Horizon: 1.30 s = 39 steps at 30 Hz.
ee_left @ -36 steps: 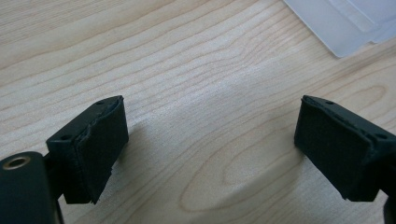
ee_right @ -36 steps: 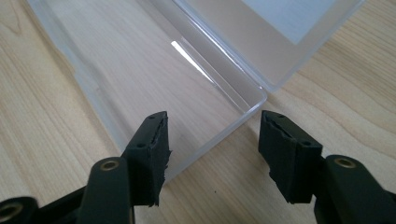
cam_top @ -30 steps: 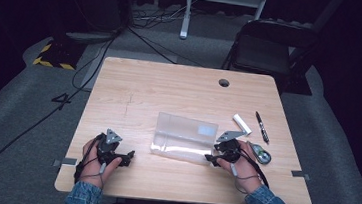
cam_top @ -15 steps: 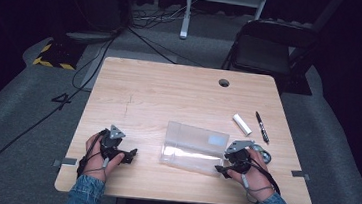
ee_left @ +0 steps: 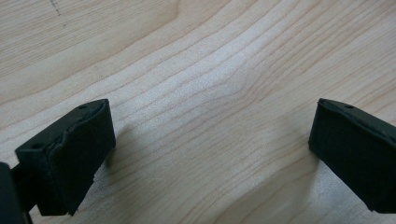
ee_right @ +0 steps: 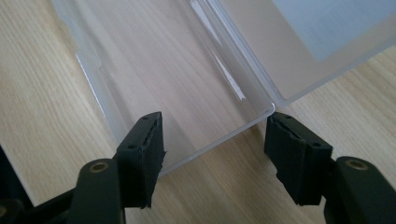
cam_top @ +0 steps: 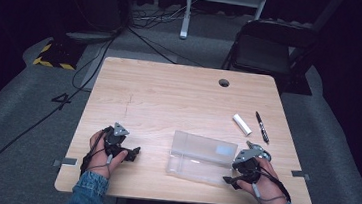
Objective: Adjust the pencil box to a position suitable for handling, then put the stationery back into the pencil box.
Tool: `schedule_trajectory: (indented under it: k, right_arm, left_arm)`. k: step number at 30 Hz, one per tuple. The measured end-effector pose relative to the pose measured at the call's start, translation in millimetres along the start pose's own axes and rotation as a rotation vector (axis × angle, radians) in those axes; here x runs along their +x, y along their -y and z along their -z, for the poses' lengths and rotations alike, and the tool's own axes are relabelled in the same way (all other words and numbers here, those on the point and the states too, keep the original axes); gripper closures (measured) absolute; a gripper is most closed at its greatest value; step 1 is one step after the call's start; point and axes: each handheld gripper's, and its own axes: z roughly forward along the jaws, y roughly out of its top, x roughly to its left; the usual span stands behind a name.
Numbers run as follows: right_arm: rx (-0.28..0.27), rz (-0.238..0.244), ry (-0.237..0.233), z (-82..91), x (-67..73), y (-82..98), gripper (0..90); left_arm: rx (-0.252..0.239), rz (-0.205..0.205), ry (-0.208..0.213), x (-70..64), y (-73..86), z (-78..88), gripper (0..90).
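Two grippers rest low on the counter [cam_top: 169, 96] — the left gripper [cam_top: 133, 153] gapes, empty; the right gripper's [ee_right: 215, 154] fingers, just widening, straddle the clear case's [cam_top: 201, 156] corner, unclamped.

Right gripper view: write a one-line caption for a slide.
Open right gripper straddles the end of a clear plastic case on the wooden table.
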Motion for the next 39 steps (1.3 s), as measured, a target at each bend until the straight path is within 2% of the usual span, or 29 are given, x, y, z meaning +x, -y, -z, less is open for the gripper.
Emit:
schedule_trajectory:
  k: [6,14,22,25,27,28,37,39]
  right_arm:
    - [-0.004,-0.001,0.006,3.8,-1.8,3.6,37.2]
    - [-0.048,-0.019,0.027,13.2,-5.4,1.7,34.2]
    - [-0.147,-0.053,0.061,26.9,-13.5,3.3,32.8]
    - [-0.194,-0.029,0.088,34.3,-14.4,1.8,30.3]
    - [-0.206,-0.032,0.089,36.7,-14.9,1.1,29.9]
    - [-0.232,-0.036,0.093,40.7,-17.5,-0.3,27.9]
    - [-0.289,-0.064,0.127,54.6,-29.4,-2.3,26.2]
    - [-0.307,-0.095,0.146,56.9,-33.6,-2.7,29.3]
  left_arm:
    - [0.0,0.0,0.0,0.0,0.0,0.0,0.9]
    - [0.0,0.0,0.0,-0.1,0.0,0.0,0.9]
    - [0.001,-0.003,-0.003,-0.3,-2.0,-1.9,0.3]
    - [0.0,0.007,-0.004,-1.3,-2.7,-2.6,0.3]
    - [0.001,0.006,-0.005,-1.4,-3.0,-2.8,0.3]
    - [0.001,0.006,-0.005,-1.4,-3.0,-2.8,0.3]
    - [0.001,0.009,-0.008,-1.5,-3.2,-3.0,0.3]
    - [0.003,0.01,-0.006,-1.5,-3.3,-2.9,0.3]
